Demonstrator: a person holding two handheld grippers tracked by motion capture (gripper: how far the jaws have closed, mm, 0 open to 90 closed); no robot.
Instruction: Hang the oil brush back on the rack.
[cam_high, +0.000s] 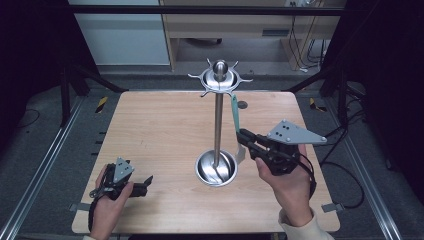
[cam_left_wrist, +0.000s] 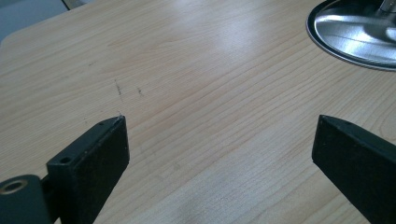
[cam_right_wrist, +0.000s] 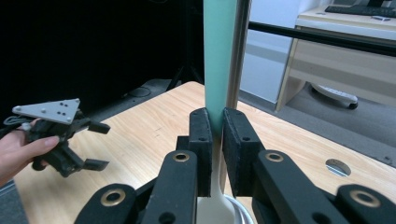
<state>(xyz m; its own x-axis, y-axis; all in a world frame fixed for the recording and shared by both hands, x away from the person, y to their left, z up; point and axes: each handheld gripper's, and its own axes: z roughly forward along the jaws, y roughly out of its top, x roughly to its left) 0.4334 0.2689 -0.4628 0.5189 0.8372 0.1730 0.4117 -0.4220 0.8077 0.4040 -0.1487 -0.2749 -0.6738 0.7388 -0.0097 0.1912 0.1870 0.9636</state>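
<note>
Right claw (cam_right_wrist: 212, 140) pinches mint-green handled utensil with white spoon-like end (cam_right_wrist: 218, 56), held upright just beside tall steel rack pole (cam_high: 218, 125); probably to bring handle top up to hook ring (cam_high: 220, 79). White end hangs over round steel base dish (cam_high: 216, 167). Right hand (cam_high: 287, 185) low, claw pointing toward pole. Left claw (cam_left_wrist: 219, 154) spread, nothing between jaws, hand resting on light wooden surface (cam_high: 160, 130), idle.

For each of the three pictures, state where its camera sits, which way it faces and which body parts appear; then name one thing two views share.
High view: above the person's side, facing forward and down on the table; both hands show.
Left gripper view: on the left gripper, facing the tabletop, jaws open.
Right gripper view: on the right gripper, facing the green-handled utensil it clamps.
Shared: the stand appears in all.
</note>
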